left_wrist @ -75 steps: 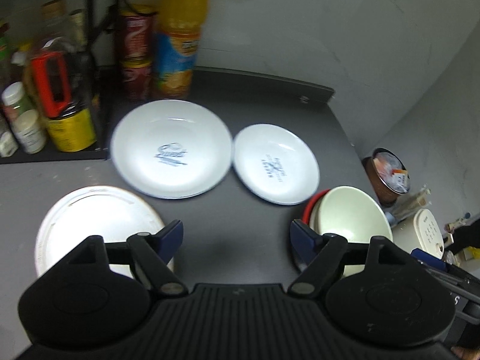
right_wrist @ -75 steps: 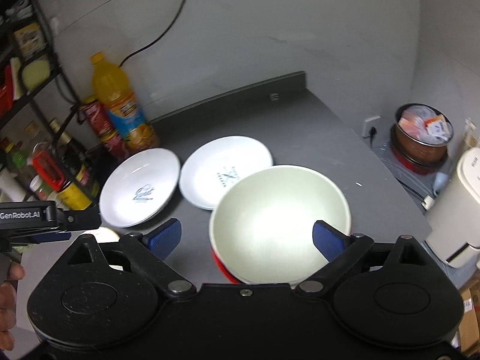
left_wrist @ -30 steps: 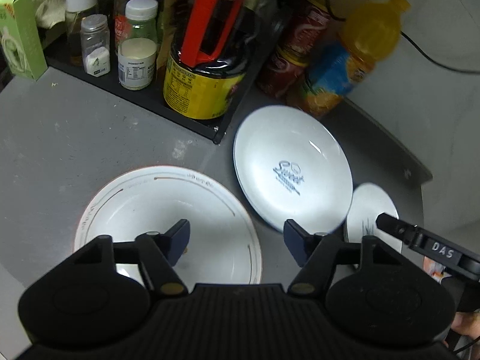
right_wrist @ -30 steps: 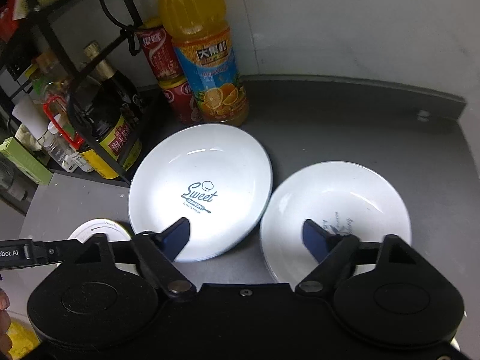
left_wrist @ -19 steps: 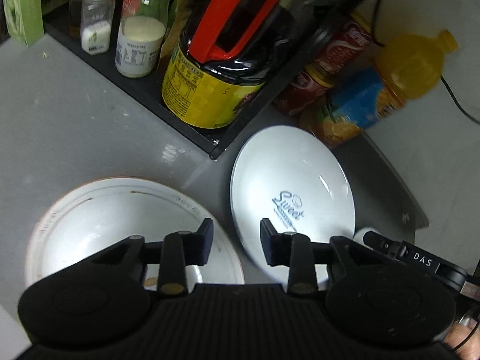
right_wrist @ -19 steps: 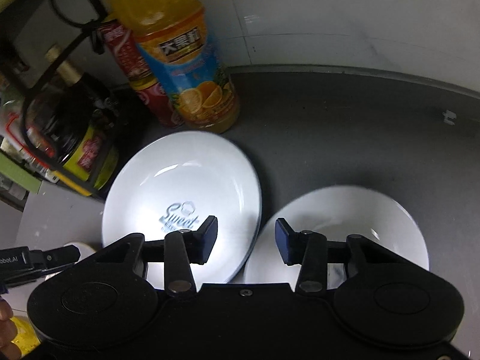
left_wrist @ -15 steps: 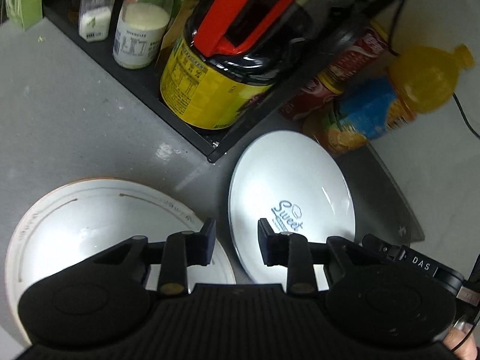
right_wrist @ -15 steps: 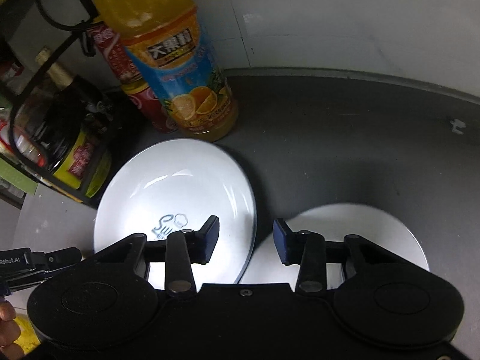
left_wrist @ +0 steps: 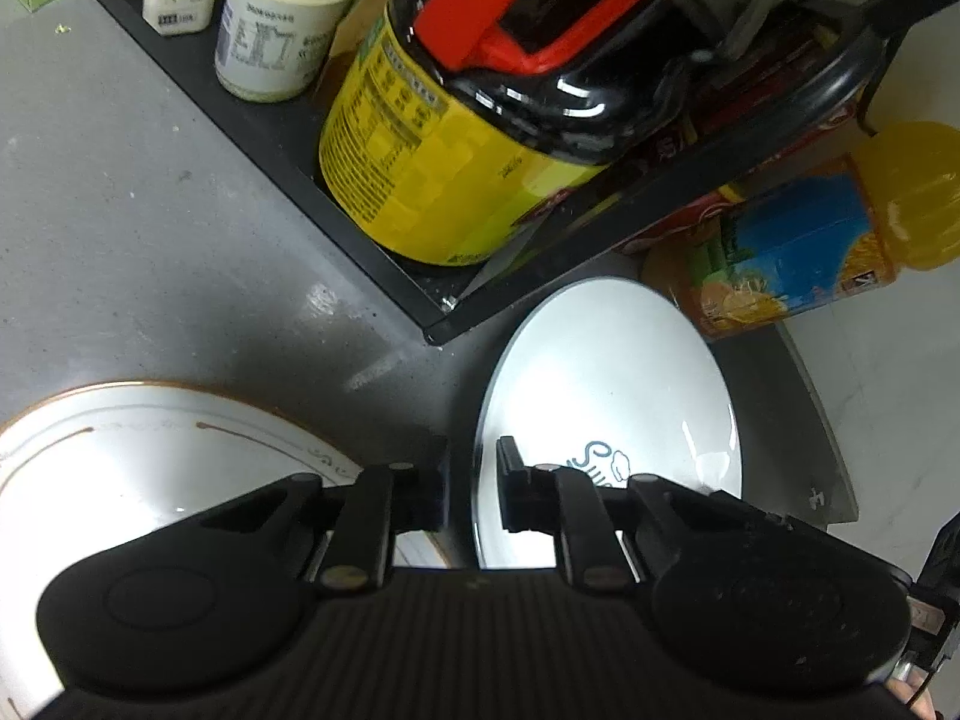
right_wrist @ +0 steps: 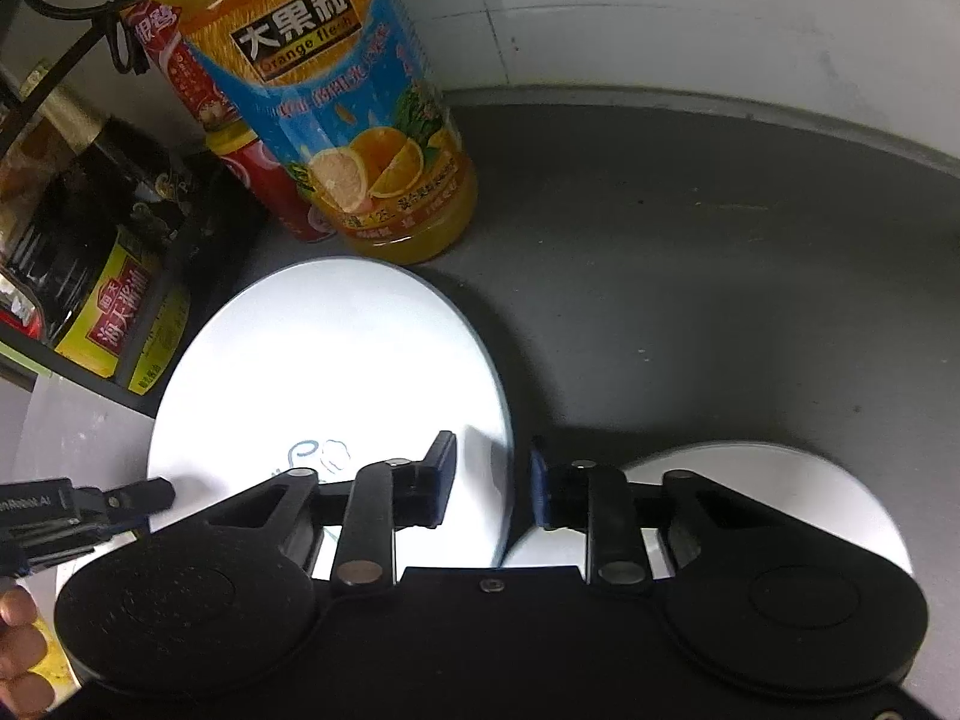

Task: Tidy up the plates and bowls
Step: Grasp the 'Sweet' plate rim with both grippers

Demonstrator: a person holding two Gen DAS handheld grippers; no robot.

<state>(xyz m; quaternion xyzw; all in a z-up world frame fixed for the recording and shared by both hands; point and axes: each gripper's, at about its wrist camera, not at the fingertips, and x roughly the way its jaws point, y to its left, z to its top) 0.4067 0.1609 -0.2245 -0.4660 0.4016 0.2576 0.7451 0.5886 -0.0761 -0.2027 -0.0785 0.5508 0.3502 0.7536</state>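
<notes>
Our left gripper [left_wrist: 471,492] and right gripper [right_wrist: 492,480] each sit with jaws narrowed to a small gap straddling opposite rims of the white "Sweet" plate [left_wrist: 606,396]; whether either actually pinches it we cannot tell. The plate lies on the grey counter [right_wrist: 690,276], just before the orange juice bottle [right_wrist: 354,120] and beside the black rack [left_wrist: 372,276]. A brown-trimmed plate [left_wrist: 150,456] sits left, a smaller white plate [right_wrist: 774,492] right.
</notes>
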